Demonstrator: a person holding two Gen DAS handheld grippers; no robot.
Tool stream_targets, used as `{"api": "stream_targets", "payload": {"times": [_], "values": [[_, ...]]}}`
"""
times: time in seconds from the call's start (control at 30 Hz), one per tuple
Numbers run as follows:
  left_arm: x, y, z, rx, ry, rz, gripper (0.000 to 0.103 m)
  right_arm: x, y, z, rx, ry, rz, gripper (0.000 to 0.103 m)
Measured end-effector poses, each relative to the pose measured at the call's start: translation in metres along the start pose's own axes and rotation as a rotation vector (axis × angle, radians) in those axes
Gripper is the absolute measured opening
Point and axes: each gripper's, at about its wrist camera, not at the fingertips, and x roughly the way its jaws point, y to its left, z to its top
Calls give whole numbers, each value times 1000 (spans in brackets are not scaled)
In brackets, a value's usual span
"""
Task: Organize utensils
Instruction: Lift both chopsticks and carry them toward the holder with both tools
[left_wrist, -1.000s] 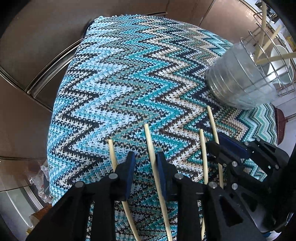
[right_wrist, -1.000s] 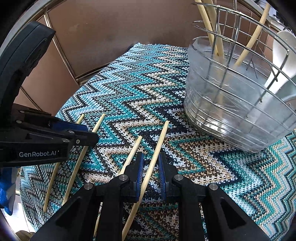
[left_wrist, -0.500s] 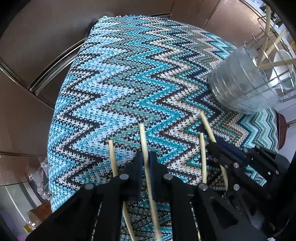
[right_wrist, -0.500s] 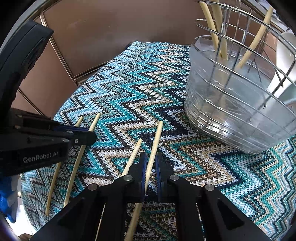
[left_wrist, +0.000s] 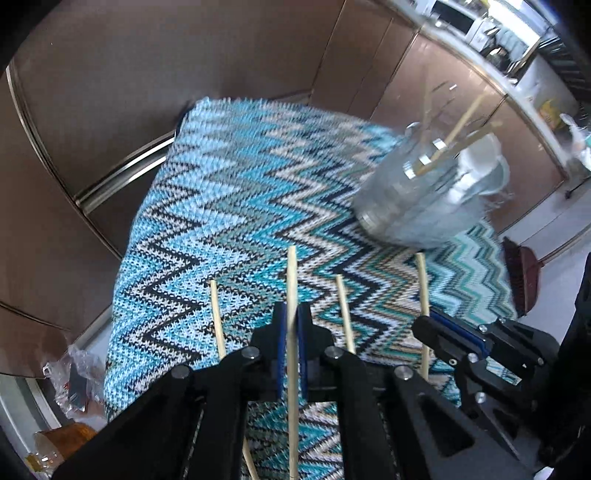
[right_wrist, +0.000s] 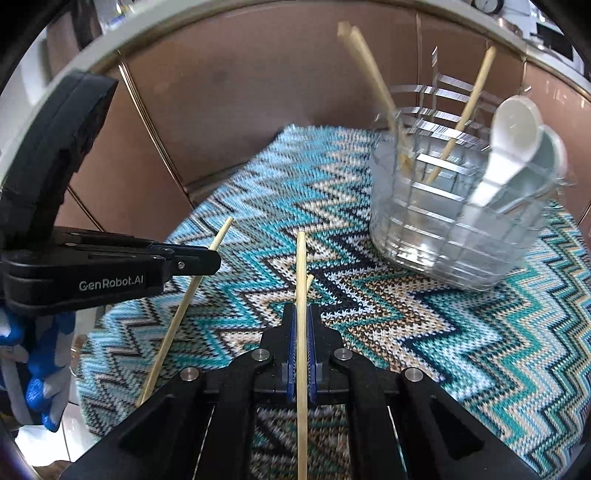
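Covered in a zigzag knit cloth (left_wrist: 236, 206) of blue, teal and cream (blurred toward the far edge). On it, lay two loose chopsticks (left_wrist: 218, 321) near the front, stood a wire utensil basket (right_wrist: 443, 236) toward the right.

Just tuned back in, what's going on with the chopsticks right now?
A person is working two handheld grippers over the zigzag knitted mat. The left gripper is shut on one chopstick, and the right gripper is shut on another. Two more chopsticks lie on the mat. The wire utensil basket already holds a few chopsticks and white spoons.
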Motion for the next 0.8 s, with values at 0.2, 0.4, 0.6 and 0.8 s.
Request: {"api": "stream_targets", "payload": {"times": [0.2, 0.4, 0.6, 0.8], "values": [[-34, -8, -13, 13, -84, -32, 5, -50, 9, -10, 5, -112, -2, 5], [-65, -13, -27, 14, -143, -57, 5, -94, 17, -18, 17, -205, -29, 5], [-112, -13, -41, -4, -263, -114, 5, -137, 33, -22, 0, -282, -51, 5], [-158, -19, -49, 11, -383, -144, 5, -176, 47, -22, -20, -381, -71, 5]]}}
